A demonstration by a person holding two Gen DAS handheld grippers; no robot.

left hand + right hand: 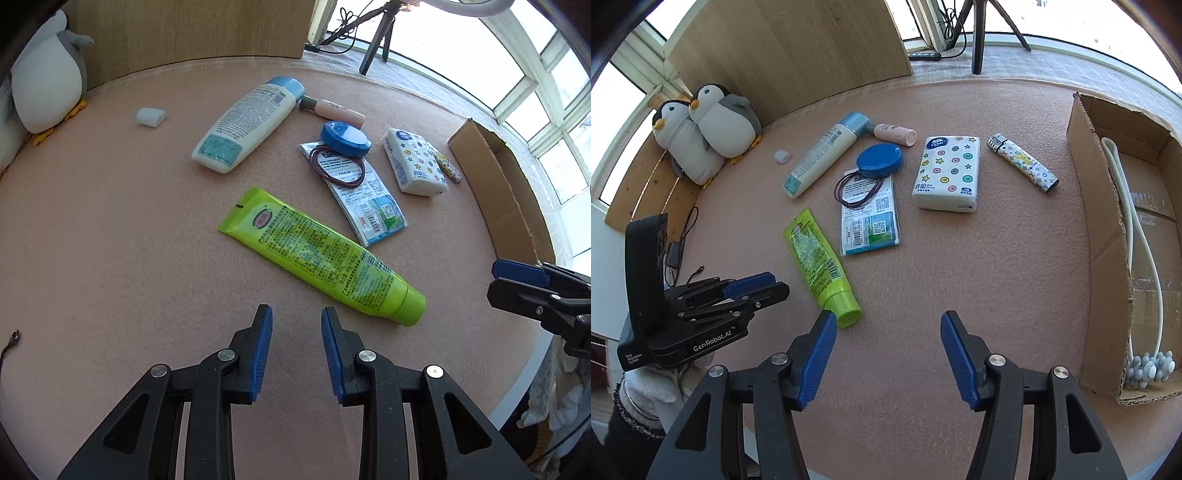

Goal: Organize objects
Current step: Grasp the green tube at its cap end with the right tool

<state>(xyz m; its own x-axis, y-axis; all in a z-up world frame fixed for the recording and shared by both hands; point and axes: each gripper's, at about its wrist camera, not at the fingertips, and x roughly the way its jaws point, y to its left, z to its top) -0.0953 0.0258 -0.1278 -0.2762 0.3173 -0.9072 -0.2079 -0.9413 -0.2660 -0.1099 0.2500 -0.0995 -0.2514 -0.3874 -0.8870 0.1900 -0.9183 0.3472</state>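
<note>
Green tube (820, 263) (capped, printed with text) lies flat on felt.

Lime-green tube (823, 266); blue round tin (879, 161); star-and-dot tissue pack (947, 173)

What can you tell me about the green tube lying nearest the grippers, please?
The green tube is a lime-green squeeze tube of soft, glossy plastic, printed with dense dark text, a red-and-white logo and a barcode. Its flat crimped end points toward the far side of the pink felt mat; its matching green screw cap, closed, points toward the grippers. It lies flat and slanted on the mat, apart from the barcode packet beside it. Neither gripper touches it, though the right gripper's left finger is close to the cap.
</note>
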